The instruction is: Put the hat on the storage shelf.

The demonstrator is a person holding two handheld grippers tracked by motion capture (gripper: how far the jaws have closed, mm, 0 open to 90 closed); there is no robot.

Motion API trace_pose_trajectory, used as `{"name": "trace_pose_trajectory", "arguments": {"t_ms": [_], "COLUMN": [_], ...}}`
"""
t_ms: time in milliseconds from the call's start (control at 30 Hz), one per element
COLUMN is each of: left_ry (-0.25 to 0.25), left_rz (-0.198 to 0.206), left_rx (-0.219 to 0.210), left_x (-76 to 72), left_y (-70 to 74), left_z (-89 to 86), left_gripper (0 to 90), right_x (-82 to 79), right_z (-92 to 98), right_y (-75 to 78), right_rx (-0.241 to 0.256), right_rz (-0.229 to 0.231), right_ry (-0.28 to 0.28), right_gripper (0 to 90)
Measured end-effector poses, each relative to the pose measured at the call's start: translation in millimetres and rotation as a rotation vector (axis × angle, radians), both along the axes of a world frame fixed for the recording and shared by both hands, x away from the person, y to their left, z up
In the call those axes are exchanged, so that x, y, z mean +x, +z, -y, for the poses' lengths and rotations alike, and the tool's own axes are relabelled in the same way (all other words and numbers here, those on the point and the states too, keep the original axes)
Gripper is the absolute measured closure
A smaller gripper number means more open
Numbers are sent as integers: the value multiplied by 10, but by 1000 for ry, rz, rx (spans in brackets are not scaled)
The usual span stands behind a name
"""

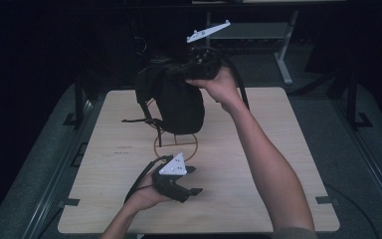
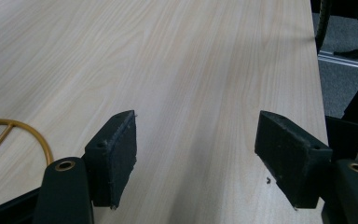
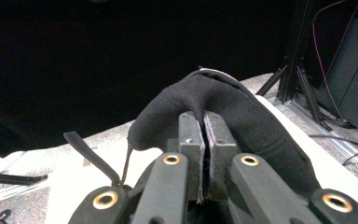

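Note:
A black fabric bag [image 1: 176, 102] hangs above the wooden table [image 1: 258, 149], held up from its top by my right gripper [image 1: 199, 64]. In the right gripper view the jaws are pressed together on a fold of the black bag [image 3: 242, 116], and a thin strap [image 3: 91, 156] dangles at the left. Straps [image 1: 146, 119] trail from the bag's left side. My left gripper [image 1: 191, 180] rests low near the table's front, open, with nothing between its pads [image 2: 116, 154]. A thin gold wire ring [image 1: 175, 145] lies on the table under the bag, and part of the ring [image 2: 23, 133] shows beside the left jaw.
Grey floor and metal frame rails [image 1: 373, 164] flank the table on both sides. A desk leg [image 1: 283, 59] stands behind the table at the far right. Bare wood [image 2: 191, 70] stretches ahead of the left gripper up to the table's right edge.

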State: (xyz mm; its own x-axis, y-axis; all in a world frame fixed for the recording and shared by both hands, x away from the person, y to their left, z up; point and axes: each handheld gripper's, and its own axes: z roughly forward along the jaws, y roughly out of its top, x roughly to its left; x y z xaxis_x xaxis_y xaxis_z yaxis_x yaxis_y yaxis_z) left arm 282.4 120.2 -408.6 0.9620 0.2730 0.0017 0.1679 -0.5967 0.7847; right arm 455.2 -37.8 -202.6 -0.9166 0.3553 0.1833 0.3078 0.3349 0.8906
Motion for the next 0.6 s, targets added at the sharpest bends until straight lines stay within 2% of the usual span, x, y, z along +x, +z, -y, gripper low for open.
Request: {"name": "trace_pose_trajectory", "arguments": {"t_ms": [267,467,500,533,567,600], "left_ry": [-4,-7,-11,-11,-11,-11], "left_rz": [4,4,7,7,5,3], "left_rx": [-6,-11,-12,-12,-8,-9], "left_x": [-2,-32,-37,-37,-39,-40], "left_y": [-1,7,10,10,6,4], "left_z": [7,34,42,42,44,41], "left_gripper": [293,294,295,294,294,294], "right_x": [80,110,126,126,127,122], "right_z": [-134,-263,-282,-282,-308,-313], "right_y": [-118,-204,-230,-230,-247,-249], "right_rx": [-1,-30,-15,-15,-36,-44], "right_rz": [-18,-19,-25,-25,-29,-31], "right_ry": [-12,-24,-25,-25,-27,-30], "right_gripper": [867,845,767,767,662,646]}}
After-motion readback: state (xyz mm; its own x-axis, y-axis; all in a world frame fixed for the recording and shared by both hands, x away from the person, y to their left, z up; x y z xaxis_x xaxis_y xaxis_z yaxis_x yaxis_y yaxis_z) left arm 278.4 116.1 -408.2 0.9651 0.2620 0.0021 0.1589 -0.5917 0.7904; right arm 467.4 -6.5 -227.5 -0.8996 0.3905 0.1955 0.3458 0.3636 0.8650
